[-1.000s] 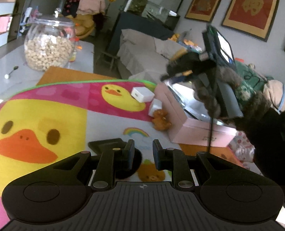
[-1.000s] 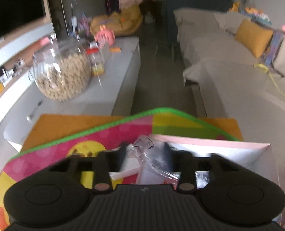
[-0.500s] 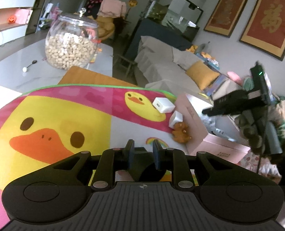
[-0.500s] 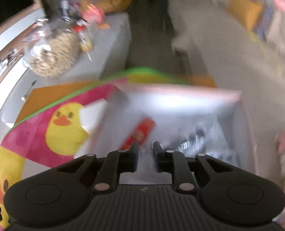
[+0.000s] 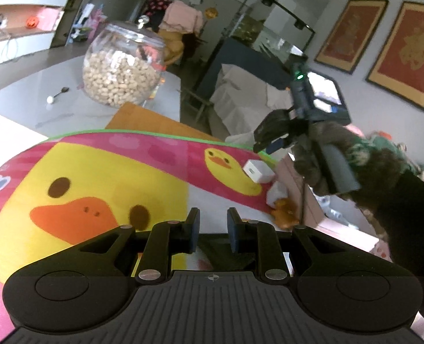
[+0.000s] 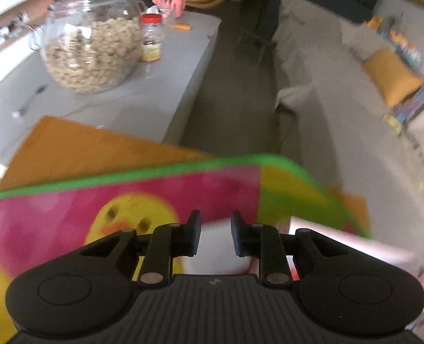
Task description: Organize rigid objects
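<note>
The duck play mat (image 5: pixel 111 177) carries a white block (image 5: pixel 257 170), a second white block (image 5: pixel 276 192) and an orange toy figure (image 5: pixel 285 216), all beside the open pink box (image 5: pixel 341 223). My left gripper (image 5: pixel 212 229) hovers low over the mat's near part, shut, with nothing visibly gripped; a dark shape lies under it. A gloved hand holds my right gripper (image 5: pixel 265 143) above the mat's far right corner. In the right wrist view my right gripper (image 6: pixel 216 230) is opening with nothing between its pads. A blurred white shape (image 6: pixel 217 249) shows beyond them, next to the box's rim (image 6: pixel 341 235).
A big glass jar of nuts (image 5: pixel 123 71) and a spoon (image 5: pixel 57 94) sit on the grey table (image 5: pixel 25 106) beyond the mat. A small red-lidded bottle (image 6: pixel 153 40) stands beside the jar. A covered sofa (image 5: pixel 240 97) lies past the table's right edge.
The right gripper let go of the clear plastic bag over the pink box, then swung left to the mat's far corner. The left gripper slid across the mat.
</note>
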